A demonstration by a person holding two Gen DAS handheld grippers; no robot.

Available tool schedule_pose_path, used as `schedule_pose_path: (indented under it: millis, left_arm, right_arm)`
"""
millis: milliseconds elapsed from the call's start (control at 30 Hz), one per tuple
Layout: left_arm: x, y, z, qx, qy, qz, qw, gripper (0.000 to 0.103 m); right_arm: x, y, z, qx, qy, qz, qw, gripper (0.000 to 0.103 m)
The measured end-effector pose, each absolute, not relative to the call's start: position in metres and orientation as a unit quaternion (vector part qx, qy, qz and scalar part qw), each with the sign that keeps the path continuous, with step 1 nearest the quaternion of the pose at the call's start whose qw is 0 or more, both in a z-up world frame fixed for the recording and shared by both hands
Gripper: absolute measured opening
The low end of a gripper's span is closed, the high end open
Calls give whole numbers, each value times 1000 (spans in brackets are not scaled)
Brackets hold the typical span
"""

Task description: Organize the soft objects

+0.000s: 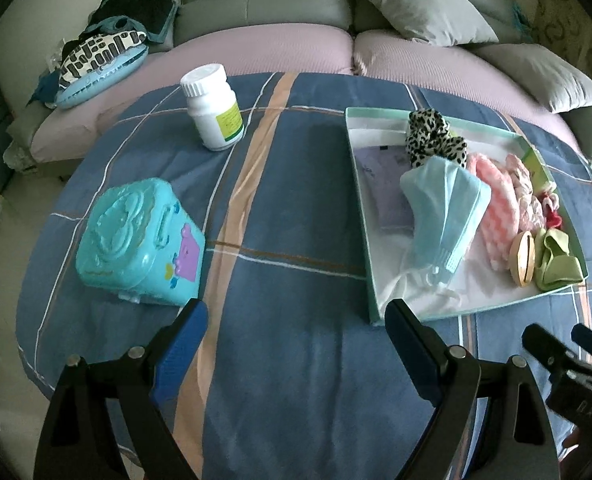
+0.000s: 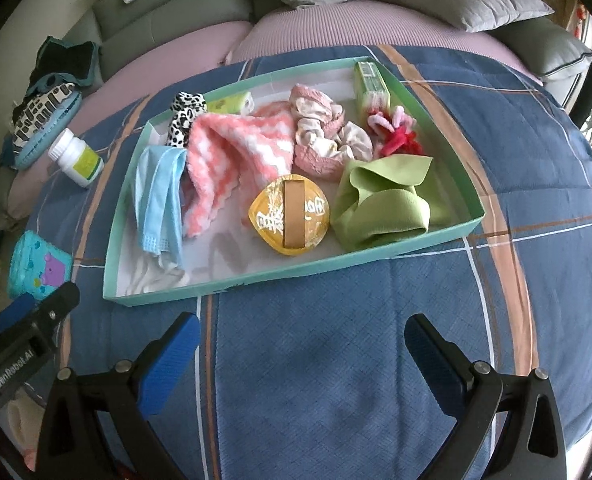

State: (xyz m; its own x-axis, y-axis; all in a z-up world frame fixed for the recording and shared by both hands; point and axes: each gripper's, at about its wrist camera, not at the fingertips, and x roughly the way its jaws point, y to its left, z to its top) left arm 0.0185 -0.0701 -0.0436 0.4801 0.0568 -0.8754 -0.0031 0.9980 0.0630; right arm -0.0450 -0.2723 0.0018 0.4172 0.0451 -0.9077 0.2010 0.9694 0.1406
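A shallow teal-rimmed tray [image 2: 435, 236] [image 1: 359, 216] on the blue plaid cloth holds soft things: a blue face mask [image 2: 158, 196] [image 1: 443, 208], a pink-and-white fluffy cloth [image 2: 232, 152] [image 1: 495, 196], a leopard scrunchie [image 2: 186, 116] [image 1: 431, 136], a pale pink scrunchie [image 2: 323, 136], red and pink pipe-cleaner pieces [image 2: 395, 132], and a green cloth [image 2: 379, 204] [image 1: 555, 264]. A round yellow sealed cup [image 2: 290, 216] lies among them. My left gripper [image 1: 296, 332] and right gripper [image 2: 301, 340] are both open and empty, hovering above the cloth in front of the tray.
A white pill bottle [image 1: 214, 106] [image 2: 78, 158] and a turquoise plastic case [image 1: 140, 242] [image 2: 38, 266] stand on the cloth left of the tray. A green packet [image 2: 369, 84] leans in the tray's far corner. A sofa with grey pillows [image 1: 419, 4] lies behind.
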Motion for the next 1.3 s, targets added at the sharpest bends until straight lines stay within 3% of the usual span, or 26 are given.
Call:
schedule_pose_path:
  millis: [1300]
  left_arm:
    - [34, -67, -60, 33, 551, -1, 834, 91]
  right_arm:
    - [-35, -268, -3, 86, 545, -40, 833, 103]
